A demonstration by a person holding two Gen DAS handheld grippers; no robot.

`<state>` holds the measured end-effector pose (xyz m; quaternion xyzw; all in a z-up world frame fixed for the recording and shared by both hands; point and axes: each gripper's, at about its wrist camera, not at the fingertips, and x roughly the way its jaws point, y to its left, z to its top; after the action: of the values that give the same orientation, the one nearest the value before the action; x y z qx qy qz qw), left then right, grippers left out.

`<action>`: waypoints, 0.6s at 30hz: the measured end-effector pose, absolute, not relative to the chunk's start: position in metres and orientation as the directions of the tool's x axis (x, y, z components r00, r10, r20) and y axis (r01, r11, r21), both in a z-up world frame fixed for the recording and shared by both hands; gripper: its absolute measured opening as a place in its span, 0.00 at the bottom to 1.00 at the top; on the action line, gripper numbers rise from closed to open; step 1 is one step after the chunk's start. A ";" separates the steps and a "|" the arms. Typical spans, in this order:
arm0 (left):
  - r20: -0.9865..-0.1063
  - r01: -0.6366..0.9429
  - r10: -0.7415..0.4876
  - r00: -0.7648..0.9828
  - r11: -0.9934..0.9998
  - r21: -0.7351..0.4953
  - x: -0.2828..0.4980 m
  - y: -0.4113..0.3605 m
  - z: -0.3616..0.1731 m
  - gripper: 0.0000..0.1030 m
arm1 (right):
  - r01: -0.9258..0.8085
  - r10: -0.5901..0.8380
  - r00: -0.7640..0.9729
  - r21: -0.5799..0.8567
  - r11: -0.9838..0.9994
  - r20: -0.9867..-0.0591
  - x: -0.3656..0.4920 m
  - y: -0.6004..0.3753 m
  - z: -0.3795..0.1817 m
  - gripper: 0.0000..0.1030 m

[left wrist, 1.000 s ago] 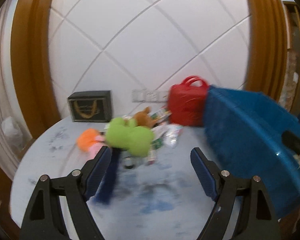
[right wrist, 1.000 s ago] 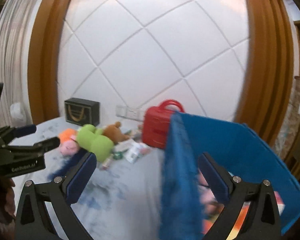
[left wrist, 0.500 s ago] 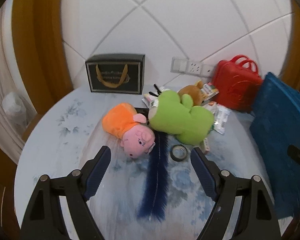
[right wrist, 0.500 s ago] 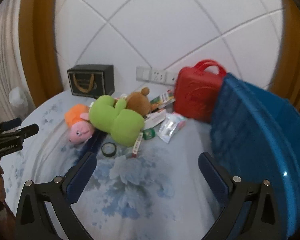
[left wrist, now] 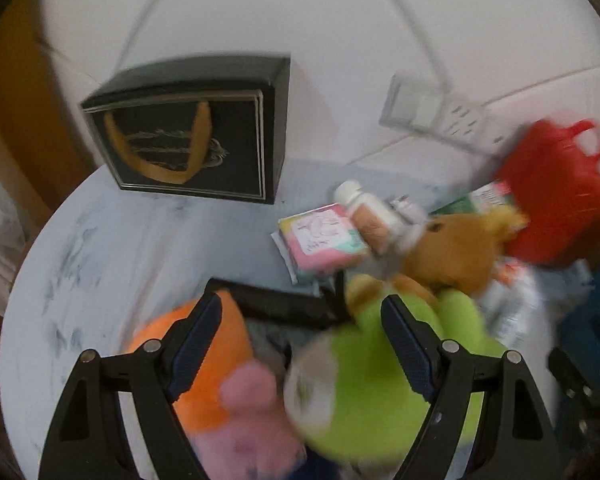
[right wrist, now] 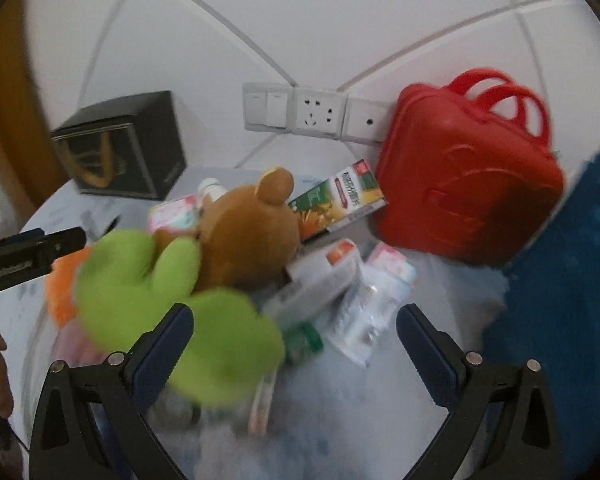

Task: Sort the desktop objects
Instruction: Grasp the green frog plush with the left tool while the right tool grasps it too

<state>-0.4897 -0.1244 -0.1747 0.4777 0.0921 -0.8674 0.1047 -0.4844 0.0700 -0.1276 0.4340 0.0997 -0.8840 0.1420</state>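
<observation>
A pile of toys and packets lies on the round pale table (left wrist: 100, 248). My left gripper (left wrist: 302, 316) hangs open just above an orange-and-pink pig plush (left wrist: 204, 380) and a green plush (left wrist: 380, 392); neither pad presses on them. Behind them lie a brown bear (left wrist: 452, 252), a pink packet (left wrist: 324, 240) and a small bottle (left wrist: 364, 208). My right gripper (right wrist: 296, 320) is open over the green plush (right wrist: 160, 300), a small green bottle (right wrist: 300, 340) and white packets (right wrist: 364, 304). The bear (right wrist: 248, 236) and a green carton (right wrist: 340, 200) sit beyond.
A black gift box (left wrist: 188, 140) stands at the back left against the wall. A red plastic case (right wrist: 468, 192) leans at the back right, and a blue bin (right wrist: 560, 320) fills the right edge. Wall sockets (right wrist: 312, 114) sit behind. The left gripper's body (right wrist: 28, 256) shows at the left.
Both grippers have swept down and forward onto the pile, so the toys now fill the lower views. The blue bin has slid out toward the right edge. The jaws stay wide.
</observation>
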 end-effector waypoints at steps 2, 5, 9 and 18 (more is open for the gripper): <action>-0.877 0.257 -0.089 -0.471 -0.966 -0.040 -0.503 -0.121 -0.195 0.80 | 0.342 -0.171 -0.563 -0.040 -0.939 -0.809 -0.499 0.060 -0.141 1.00; -0.849 0.220 -0.059 -0.525 -0.973 -0.068 -0.476 -0.114 -0.193 0.80 | 0.389 -0.153 -0.509 -0.068 -0.919 -0.847 -0.499 0.049 -0.172 1.00; -0.830 0.173 -0.001 -0.558 -0.978 -0.115 -0.410 -0.105 -0.186 0.80 | 0.462 -0.193 -0.458 -0.047 -0.885 -0.868 -0.458 0.057 -0.196 1.00; -0.847 0.107 -0.034 -0.531 -0.994 -0.027 -0.297 -0.073 -0.192 0.79 | 0.489 -0.190 -0.408 -0.038 -0.871 -0.893 -0.357 0.095 -0.207 1.00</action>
<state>-0.2969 -0.0732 -0.1923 0.4825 0.0377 -0.8741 0.0404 -0.3566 0.0952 -0.2071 0.5038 0.1486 -0.8257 0.2057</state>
